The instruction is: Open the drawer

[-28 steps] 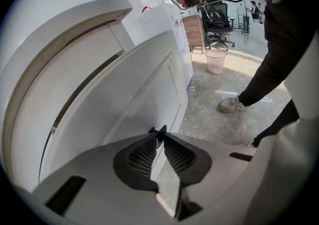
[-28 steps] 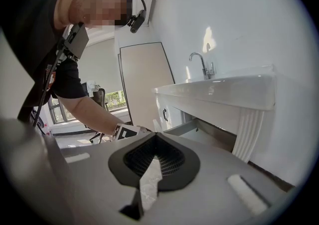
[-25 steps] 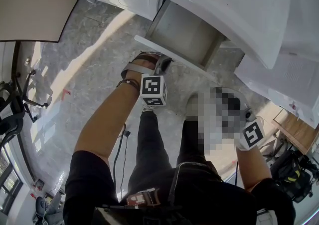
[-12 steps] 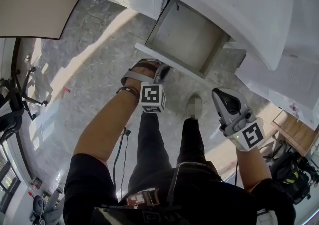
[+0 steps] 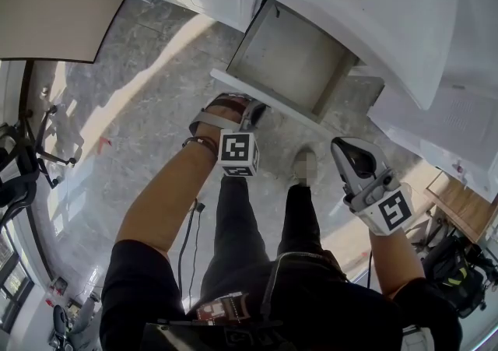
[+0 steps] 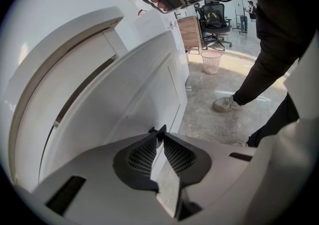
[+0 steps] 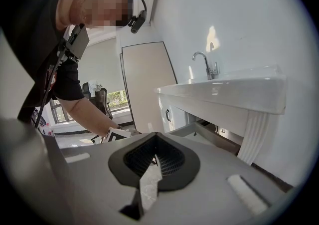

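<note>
The drawer (image 5: 289, 54) had slid farther out than 1 second before, then stopped, its front right at the left tongs (image 6: 160, 134), whose jaws gripped its dark handle (image 6: 158, 129). Opening looked nearly done. The right tongs (image 7: 155, 156), narrowed on nothing, hung well aside of it.

Grey marbled stone floor (image 5: 132, 85), broad sunlit band across it. Plain white wall (image 7: 239, 19), beige flat door panel (image 7: 144, 84) beside it. White glossy counter (image 7: 224, 89) carrying curved chrome tap (image 7: 204, 64). Farther off: black office chairs (image 6: 215, 17), white mesh waste basket (image 6: 211, 62), brown wooden cabinet (image 6: 191, 33). Bright window (image 7: 117, 100), greenery outside. Daylight throughout.
</note>
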The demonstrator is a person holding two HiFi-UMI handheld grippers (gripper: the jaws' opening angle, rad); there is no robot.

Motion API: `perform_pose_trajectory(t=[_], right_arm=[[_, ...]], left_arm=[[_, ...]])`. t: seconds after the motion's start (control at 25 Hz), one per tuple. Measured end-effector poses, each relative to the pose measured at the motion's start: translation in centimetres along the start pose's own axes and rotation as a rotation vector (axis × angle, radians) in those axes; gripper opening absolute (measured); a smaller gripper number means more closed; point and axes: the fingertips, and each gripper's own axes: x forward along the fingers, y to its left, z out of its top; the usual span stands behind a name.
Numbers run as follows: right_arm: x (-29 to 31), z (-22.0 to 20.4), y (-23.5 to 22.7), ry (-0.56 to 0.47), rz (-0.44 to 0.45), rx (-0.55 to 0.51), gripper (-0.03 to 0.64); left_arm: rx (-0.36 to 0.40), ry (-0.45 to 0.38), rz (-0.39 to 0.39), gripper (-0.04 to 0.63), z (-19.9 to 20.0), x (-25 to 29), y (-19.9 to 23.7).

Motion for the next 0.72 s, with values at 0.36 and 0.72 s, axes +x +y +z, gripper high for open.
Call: perform_pose_trajectory(t=[0.36,0.72], right_arm=[[-1.2,1.4,-1.1,-0.016,-0.023,0.005,-0.002],[-2.8,5.2,-1.9,-0.040,-0.056,0.000,-0.002]], left_arm=[[-0.023,0.005,-0.029,0.062,0.0,0.2,-0.3],[-0.164,-0.020,-0.090,0.110,0.5,-4.9,0.8]])
